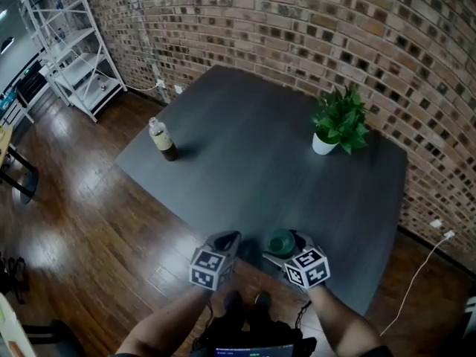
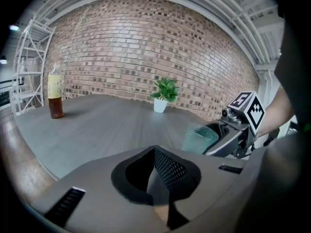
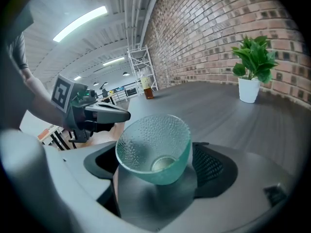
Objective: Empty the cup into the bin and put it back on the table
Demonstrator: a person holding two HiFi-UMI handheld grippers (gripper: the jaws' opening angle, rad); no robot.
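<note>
Your right tongs are clamped on the green dimpled cup, one pad on each side of its lower wall. The cup tips back toward you, so its mouth faces the right gripper view. That view looks right down to the base and nothing shows inside, so I judge the emptying finished and the step in hand to be the return to the table (no bin appears in any view).

In the head view the cup sits just over the near edge of the table. I cannot tell whether its base touches the surface.

- Roll your wrist first so that the base faces straight down. Set down tilted as it is, the cup would land on its rim edge and rock or roll.
- Carry it a little further in from the edge before you lower it, because a spot so near the rim leaves little room for a slip.
- Lower slowly until the base is flat on the table, then part the jaws and draw straight back so neither pad drags the glass wall.

Your left tongs are closed on nothing and hover just beside the cup, so hold them where they are. The bottle and the potted plant stand well apart from your path.
</note>
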